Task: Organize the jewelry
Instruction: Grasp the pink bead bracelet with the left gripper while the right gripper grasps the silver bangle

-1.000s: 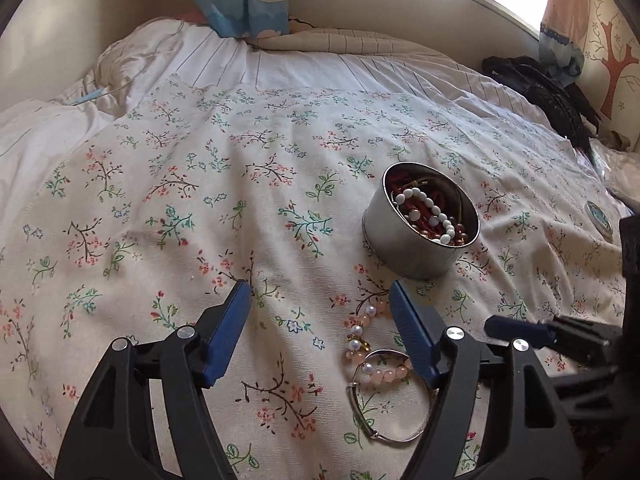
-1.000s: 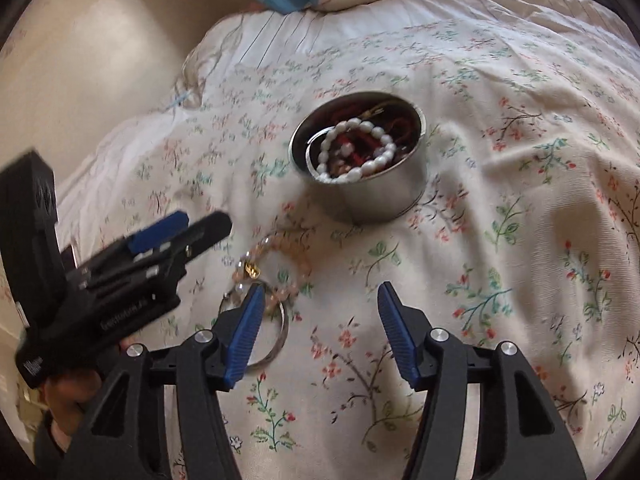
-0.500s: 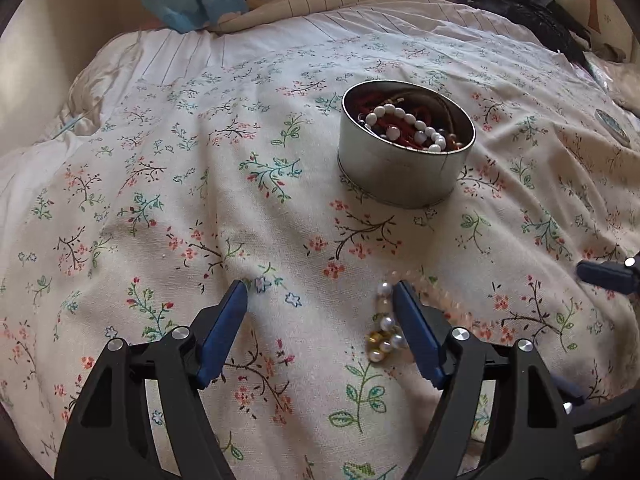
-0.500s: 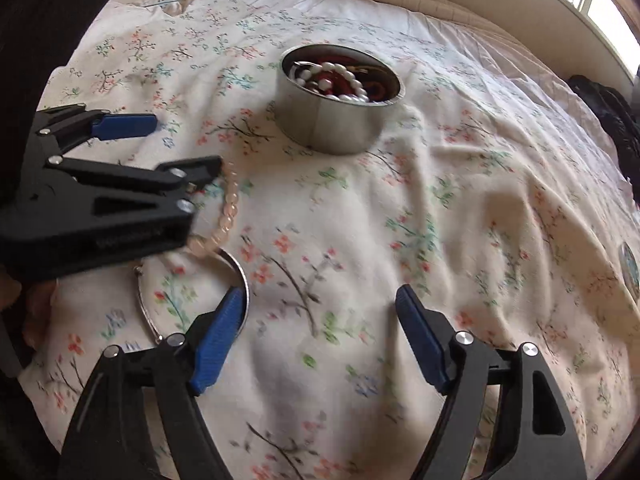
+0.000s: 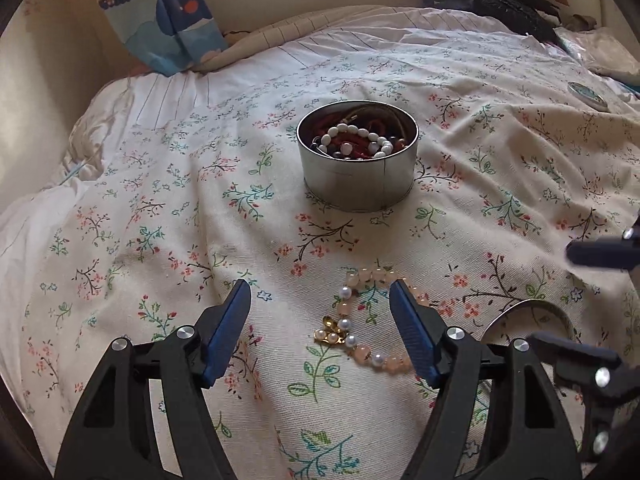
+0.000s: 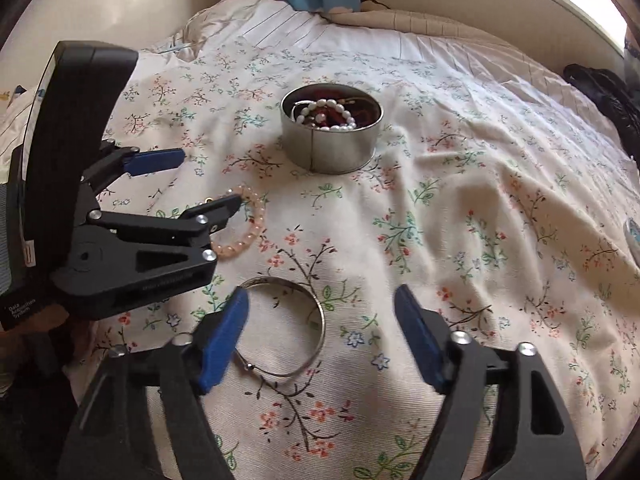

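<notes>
Left gripper [image 5: 320, 296], fingers apart, has swung in over the pink bead bracelet [image 5: 362, 320] at lower centre; right gripper [image 6: 320, 304] (also apart) now straddles the silver bangle [image 6: 290, 328]; tin [image 5: 357, 168] waits above.

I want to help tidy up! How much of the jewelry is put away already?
Some is done: the tin already holds a white bead bracelet and red pieces. In hand: nothing yet. The left gripper is open around the pink bracelet on the bedspread, and the right gripper is open over the silver bangle. Left: both still need to go in the tin.
</notes>
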The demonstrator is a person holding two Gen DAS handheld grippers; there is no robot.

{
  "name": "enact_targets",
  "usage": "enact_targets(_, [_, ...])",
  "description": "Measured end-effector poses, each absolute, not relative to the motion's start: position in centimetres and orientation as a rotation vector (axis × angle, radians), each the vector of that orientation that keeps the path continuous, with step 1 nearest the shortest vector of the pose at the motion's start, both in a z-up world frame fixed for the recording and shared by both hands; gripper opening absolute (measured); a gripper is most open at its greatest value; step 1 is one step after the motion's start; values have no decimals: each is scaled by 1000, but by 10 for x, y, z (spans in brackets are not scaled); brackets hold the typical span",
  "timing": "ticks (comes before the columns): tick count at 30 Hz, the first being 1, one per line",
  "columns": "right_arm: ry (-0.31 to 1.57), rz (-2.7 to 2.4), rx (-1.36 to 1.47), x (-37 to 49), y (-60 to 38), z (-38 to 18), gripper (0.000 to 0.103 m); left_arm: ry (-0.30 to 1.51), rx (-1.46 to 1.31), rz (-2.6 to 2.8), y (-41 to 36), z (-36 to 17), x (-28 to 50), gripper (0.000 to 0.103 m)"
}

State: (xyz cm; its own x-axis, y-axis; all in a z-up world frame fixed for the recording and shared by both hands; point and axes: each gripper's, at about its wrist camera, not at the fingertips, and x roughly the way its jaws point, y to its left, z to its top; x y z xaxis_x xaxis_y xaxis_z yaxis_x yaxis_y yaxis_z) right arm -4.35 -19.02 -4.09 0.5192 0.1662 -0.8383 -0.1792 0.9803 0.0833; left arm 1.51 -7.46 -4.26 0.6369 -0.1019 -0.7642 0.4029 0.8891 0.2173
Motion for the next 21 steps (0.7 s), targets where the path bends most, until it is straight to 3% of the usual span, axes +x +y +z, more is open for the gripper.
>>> enact_targets(1, [1026, 210, -1, -42, -190, -45, 25, 852, 387, -312, -76, -45, 17, 68])
enact_targets(3, [1050, 206, 0, -40, -190, -50, 19, 881, 387, -332, -78, -50, 18, 68])
enact_targets(4, [1056, 207, -5, -40, -188, -51, 18, 891, 386, -344, -78, -52, 17, 62])
enact_targets(5, [1057, 211, -11, -41, -187, -51, 15, 902, 384, -362, -79, -52, 16, 39])
enact_targets(7, [1057, 232, -9, -43, -185, -50, 6, 930, 372, -396, -80, -54, 11, 13])
enact_targets(8, [1058, 246, 0, -45, -185, -50, 6, 930, 370, -410, -80, -54, 7, 9])
enact_targets(15, [1084, 230, -14, -42, -184, -57, 5, 940, 264, -450, -73, -48, 6, 9])
enact_targets(18, [1088, 220, -59, -42, -178, -60, 5, 976, 252, -447, -73, -55, 12, 21])
enact_targets(21, [1082, 228, -23, -41, -182, -58, 4, 982, 295, -450, -80, -60, 11, 18])
